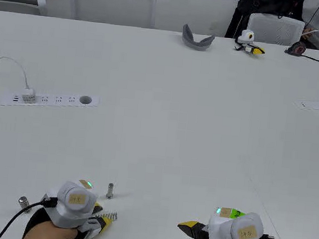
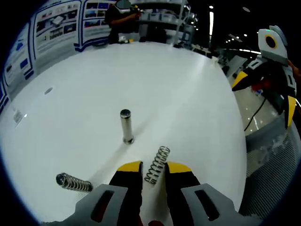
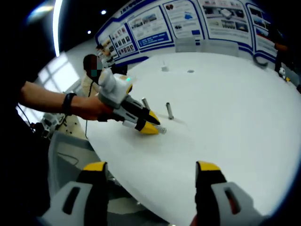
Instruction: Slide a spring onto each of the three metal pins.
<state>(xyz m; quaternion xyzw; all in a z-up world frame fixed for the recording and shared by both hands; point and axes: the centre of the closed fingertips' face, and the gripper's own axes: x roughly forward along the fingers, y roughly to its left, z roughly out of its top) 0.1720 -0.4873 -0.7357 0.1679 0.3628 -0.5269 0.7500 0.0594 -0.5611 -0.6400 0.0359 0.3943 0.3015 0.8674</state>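
Left gripper view: my left gripper has its jaws pinching a silvery coil spring; next I'd line it over the upright steel pin. Meanwhile my right gripper has jaws agape, empty.

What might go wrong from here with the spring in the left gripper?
The spring, pinched at one end by the left gripper, leans sideways; it may slip or flick out. The pin stands free on the table, so an off-centre push might topple it; the right gripper is open, not steadying it.
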